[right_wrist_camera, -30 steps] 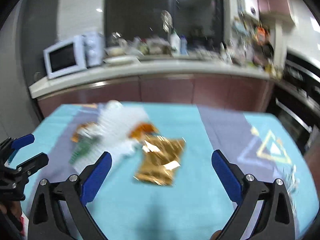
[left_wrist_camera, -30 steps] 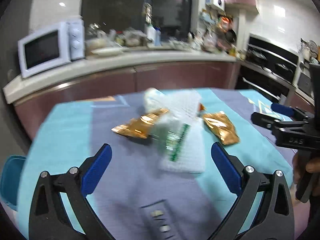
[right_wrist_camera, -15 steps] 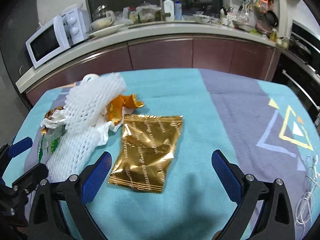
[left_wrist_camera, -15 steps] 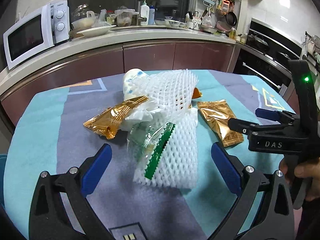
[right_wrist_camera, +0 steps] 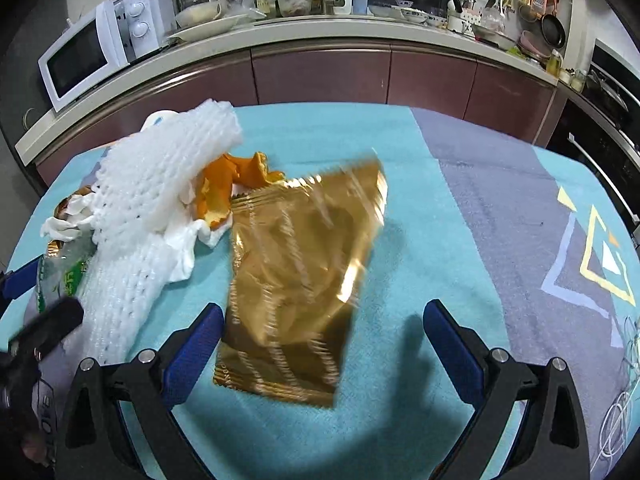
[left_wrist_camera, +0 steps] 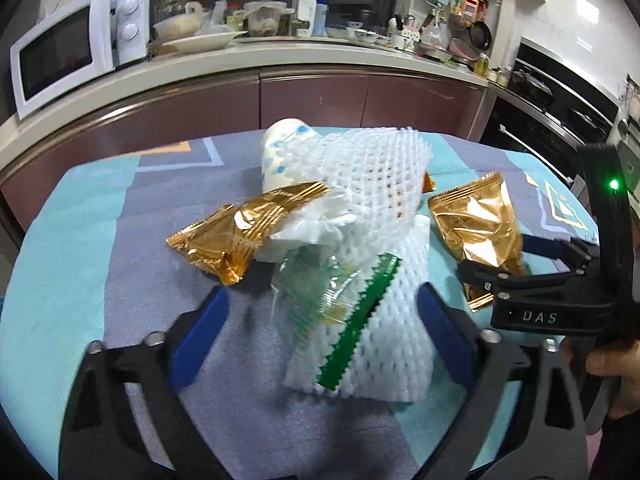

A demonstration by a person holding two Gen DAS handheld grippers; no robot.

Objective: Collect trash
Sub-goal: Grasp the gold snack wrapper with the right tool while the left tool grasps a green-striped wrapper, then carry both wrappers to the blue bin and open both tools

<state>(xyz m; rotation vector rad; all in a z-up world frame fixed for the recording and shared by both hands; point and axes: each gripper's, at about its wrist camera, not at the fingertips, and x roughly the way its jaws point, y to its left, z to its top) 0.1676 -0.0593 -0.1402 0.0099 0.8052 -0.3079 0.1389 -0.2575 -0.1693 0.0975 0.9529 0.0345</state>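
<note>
A pile of trash lies on the cloth-covered table [left_wrist_camera: 80,264]. In it are a white foam net [left_wrist_camera: 372,184], a crumpled tissue [left_wrist_camera: 316,224], a paper cup [left_wrist_camera: 280,152], a gold wrapper [left_wrist_camera: 236,236] and a clear green-edged wrapper [left_wrist_camera: 324,292]. My left gripper [left_wrist_camera: 320,320] hovers low with its jaws closing. The clear wrapper and the net's near end sit between the pads, which do not press on them. My right gripper [right_wrist_camera: 324,332] is wide open around a second gold wrapper [right_wrist_camera: 296,272], whose left edge lies by the left pad. Orange peel [right_wrist_camera: 228,184] sits beside the net [right_wrist_camera: 160,184].
A kitchen counter [left_wrist_camera: 280,60] with a microwave [left_wrist_camera: 68,48], bowls and bottles runs behind the table. Built-in ovens [left_wrist_camera: 560,92] stand to the right. A white cable [right_wrist_camera: 624,412] lies at the table's right edge. A hand [left_wrist_camera: 616,364] holds the right gripper's handle.
Both grippers came down and closer to the trash. The left jaws narrowed around the clear wrapper and net. The second gold wrapper now lies between the right fingers.
</note>
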